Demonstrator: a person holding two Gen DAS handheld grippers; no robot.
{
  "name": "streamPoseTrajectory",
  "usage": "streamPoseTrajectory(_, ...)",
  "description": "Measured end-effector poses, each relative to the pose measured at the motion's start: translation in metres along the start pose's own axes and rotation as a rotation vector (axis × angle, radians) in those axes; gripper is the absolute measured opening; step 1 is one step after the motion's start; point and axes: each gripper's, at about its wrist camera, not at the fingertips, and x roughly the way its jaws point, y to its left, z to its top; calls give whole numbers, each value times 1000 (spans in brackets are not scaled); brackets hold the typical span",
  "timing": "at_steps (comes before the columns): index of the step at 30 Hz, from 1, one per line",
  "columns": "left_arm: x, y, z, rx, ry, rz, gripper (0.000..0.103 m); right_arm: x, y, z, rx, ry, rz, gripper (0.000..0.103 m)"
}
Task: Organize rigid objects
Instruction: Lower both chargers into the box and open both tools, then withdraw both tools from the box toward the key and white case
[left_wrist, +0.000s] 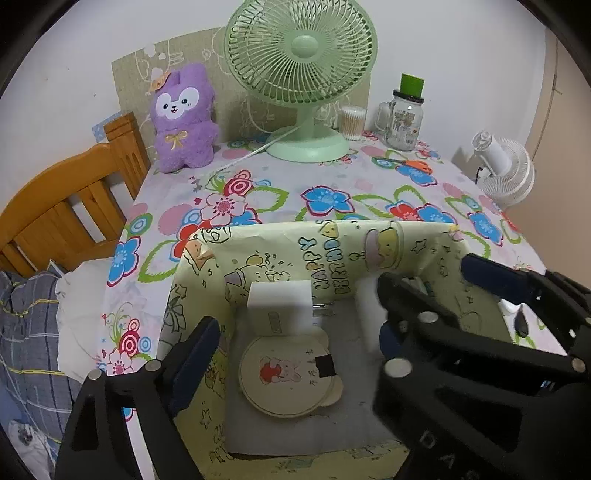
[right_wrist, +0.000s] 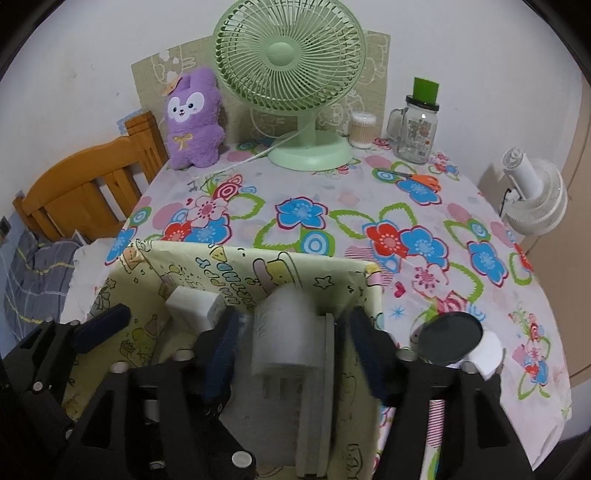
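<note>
A box (left_wrist: 332, 251) lined with yellow birthday paper stands at the near edge of the flowered table. On its grey floor lie a white block (left_wrist: 279, 302) and a round cream bear-eared disc (left_wrist: 288, 373). My left gripper (left_wrist: 295, 347) hangs open over the disc, with nothing between its pads. My right gripper (right_wrist: 293, 347) is over the same box (right_wrist: 184, 266). Between its spread fingers is a blurred white plug-like thing (right_wrist: 284, 325), and a gap shows on both sides of it. The white block (right_wrist: 194, 301) sits further left.
At the back stand a green fan (right_wrist: 291, 66), a purple plush (right_wrist: 192, 122), a swab tub (right_wrist: 364, 129) and a glass jar (right_wrist: 417, 125). Orange scissors (right_wrist: 424, 181) lie near the jar. A black disc (right_wrist: 450, 338) rests right of the box. A wooden bedframe (left_wrist: 74, 192) is at the left.
</note>
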Motion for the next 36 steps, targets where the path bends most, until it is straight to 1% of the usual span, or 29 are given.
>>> streamPoseTrajectory(1,-2,0,0,-2,-3,0,94,-2,0,0,-2,-3,14,72)
streamPoseTrajectory(5,-10,-2,-3,-8,-12,-2,96,-8,1,-2,-9,-13,21,76)
streamPoseTrajectory(10,-20,-6,-7,-3,-27,1,97,-20,2,-6,-26,-37,-1,83)
streamPoseTrajectory(13,-26,-11,-8,1,-35,1,99,-27,-1,-8,-28,-52,-6,86)
streamPoseTrajectory(23,-42,-28,-12,6,-55,2,100,-48,-12,-14,-23,-68,-30,89)
streamPoseTrajectory(28,-52,-39,-14,24,-77,7,100,-57,-20,-16,-16,-72,-38,93)
streamPoseTrajectory(36,-61,-56,-16,26,-88,1,100,-72,-35,-22,-20,-82,-48,93)
